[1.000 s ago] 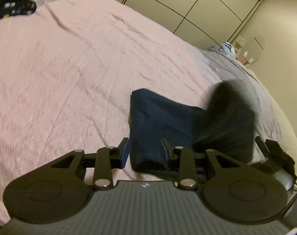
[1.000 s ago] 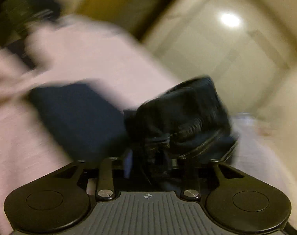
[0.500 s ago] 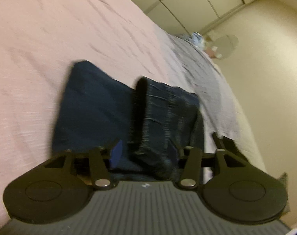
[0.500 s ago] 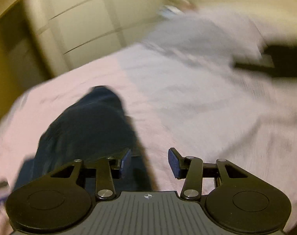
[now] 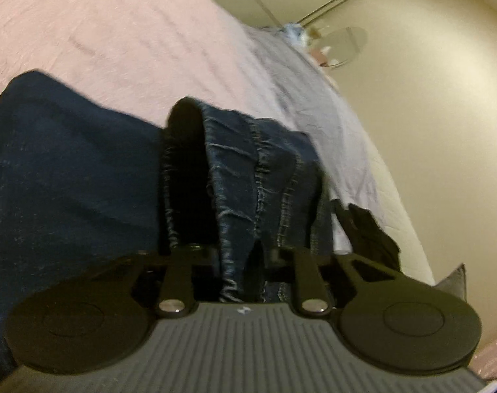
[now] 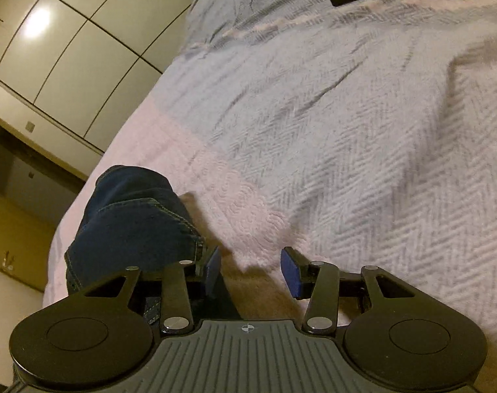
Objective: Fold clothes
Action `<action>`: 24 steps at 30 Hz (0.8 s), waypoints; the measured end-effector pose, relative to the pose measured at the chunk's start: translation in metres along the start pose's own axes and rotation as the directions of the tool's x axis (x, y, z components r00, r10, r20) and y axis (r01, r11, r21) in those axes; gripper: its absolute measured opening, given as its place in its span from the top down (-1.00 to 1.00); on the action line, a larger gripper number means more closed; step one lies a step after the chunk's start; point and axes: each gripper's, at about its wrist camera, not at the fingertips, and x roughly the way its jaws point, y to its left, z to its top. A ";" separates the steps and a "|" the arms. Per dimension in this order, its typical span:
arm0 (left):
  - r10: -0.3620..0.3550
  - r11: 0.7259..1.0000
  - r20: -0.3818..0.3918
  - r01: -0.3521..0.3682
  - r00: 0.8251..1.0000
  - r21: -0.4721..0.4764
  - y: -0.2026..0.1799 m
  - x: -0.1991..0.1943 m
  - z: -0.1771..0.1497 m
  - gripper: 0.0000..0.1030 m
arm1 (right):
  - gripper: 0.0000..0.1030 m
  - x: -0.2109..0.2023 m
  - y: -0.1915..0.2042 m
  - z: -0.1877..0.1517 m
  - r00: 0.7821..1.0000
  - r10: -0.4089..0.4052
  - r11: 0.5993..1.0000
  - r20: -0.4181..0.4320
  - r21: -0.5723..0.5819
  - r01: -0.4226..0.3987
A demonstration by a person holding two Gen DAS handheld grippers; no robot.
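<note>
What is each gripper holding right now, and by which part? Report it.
The left gripper has the folded jeans bunched between its fingers, at their near edge; whether it is clamped cannot be told. The right gripper is open and holds nothing.

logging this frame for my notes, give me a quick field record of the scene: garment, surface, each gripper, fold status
garment: dark blue jeans, folded over on themselves
surface: pink bedspread with a grey blanket beside it
left gripper: denim bunched between its fingers; grip unclear
right gripper: open, nothing between its fingers, beside the jeans
background: cream wardrobe doors
fold status: partly folded, top layer bunched and raised
</note>
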 end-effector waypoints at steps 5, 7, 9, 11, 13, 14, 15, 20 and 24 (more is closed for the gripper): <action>-0.003 0.979 0.167 -0.031 0.986 0.200 -0.047 -0.064 0.005 0.81 | 0.23 -0.003 0.029 0.002 0.998 0.048 0.995 -0.035 -0.080 -0.051; 0.031 0.954 0.238 -0.099 0.971 0.282 -0.063 -0.095 0.006 0.77 | 0.23 -0.003 0.053 -0.004 0.996 0.065 0.982 -0.060 -0.175 -0.074; 0.135 0.939 0.253 -0.205 0.958 0.275 -0.052 -0.104 0.003 0.73 | 0.23 0.004 0.081 -0.021 0.996 0.038 0.946 -0.078 -0.320 -0.061; 0.242 0.937 0.215 -0.286 0.946 0.202 -0.020 -0.095 -0.002 0.69 | 0.23 0.016 0.102 -0.044 0.998 -0.042 0.878 -0.050 -0.479 0.013; 0.311 0.941 0.154 -0.327 0.938 0.089 0.020 -0.082 -0.013 0.59 | 0.23 0.026 0.112 -0.066 0.993 -0.114 0.794 0.006 -0.600 0.095; 0.293 0.954 0.146 -0.300 0.945 0.025 0.032 -0.083 -0.016 0.58 | 0.23 0.028 0.114 -0.075 0.991 -0.131 0.762 0.030 -0.636 0.120; 0.239 0.971 0.160 -0.235 0.958 -0.045 0.039 -0.090 -0.017 0.57 | 0.23 0.025 0.113 -0.080 0.990 -0.132 0.741 0.048 -0.658 0.131; 0.136 0.979 0.177 -0.105 0.975 -0.173 0.058 -0.102 -0.008 0.44 | 0.23 0.017 0.097 -0.070 0.998 -0.070 0.811 0.008 -0.582 0.062; 0.234 0.970 0.176 -0.243 0.956 0.029 0.032 -0.098 -0.007 0.82 | 0.23 0.013 0.098 -0.073 0.999 -0.052 0.805 0.008 -0.592 0.046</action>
